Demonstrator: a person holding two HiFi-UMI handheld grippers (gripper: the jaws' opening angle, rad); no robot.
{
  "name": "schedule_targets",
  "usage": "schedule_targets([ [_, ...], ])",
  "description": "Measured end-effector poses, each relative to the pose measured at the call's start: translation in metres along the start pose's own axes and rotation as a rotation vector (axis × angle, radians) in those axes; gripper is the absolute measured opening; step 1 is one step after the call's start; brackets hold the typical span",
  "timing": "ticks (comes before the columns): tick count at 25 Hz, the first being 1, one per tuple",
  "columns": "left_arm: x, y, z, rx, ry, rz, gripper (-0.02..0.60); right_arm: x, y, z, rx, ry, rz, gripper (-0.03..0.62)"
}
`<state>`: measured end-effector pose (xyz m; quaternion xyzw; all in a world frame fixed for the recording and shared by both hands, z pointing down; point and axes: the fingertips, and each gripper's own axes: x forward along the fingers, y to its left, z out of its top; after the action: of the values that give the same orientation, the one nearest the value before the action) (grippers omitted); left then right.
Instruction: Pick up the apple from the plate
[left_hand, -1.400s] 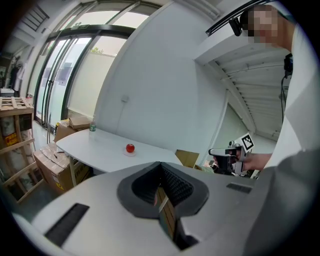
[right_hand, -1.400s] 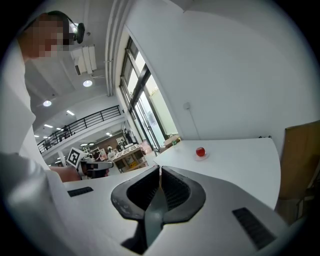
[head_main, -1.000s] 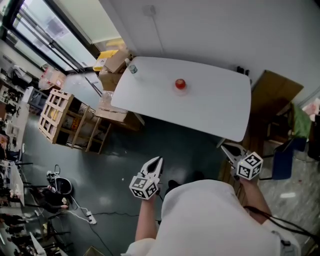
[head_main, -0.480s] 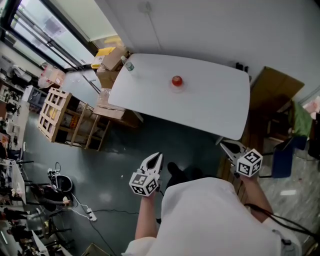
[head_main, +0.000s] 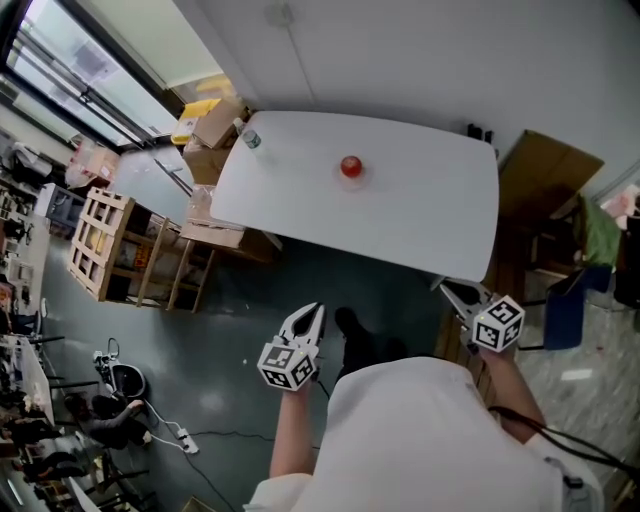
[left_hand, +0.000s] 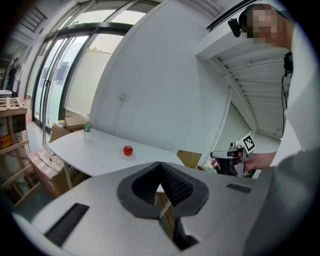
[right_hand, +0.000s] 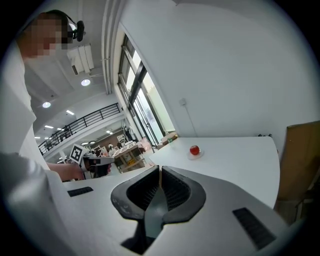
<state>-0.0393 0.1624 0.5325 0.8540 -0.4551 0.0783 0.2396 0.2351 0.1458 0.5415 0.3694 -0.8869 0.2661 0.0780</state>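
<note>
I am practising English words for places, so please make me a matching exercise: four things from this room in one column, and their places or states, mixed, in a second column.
Things:
1. apple
2. bottle
3. cardboard boxes
4. right gripper

Places or states:
A. beside the table, not on it
B. shut, empty, away from the table
C. on the plate
D. at a corner of the table

Pairs: 1-C, 2-D, 3-A, 4-B

Upper centre: red apple on small plate, resting on white table. At table's upper-left corner, a bottle. Lower centre, left gripper; lower right, right gripper; both well apart from apple.
</note>
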Motion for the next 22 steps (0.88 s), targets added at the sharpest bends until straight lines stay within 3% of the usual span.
schedule_targets([
  [22, 0.070, 0.138, 0.072, 0.015, 0.082, -0.164, 0.002, 0.125, -0.005, 0.060, 0.040, -0.018, -0.171, 0.038],
])
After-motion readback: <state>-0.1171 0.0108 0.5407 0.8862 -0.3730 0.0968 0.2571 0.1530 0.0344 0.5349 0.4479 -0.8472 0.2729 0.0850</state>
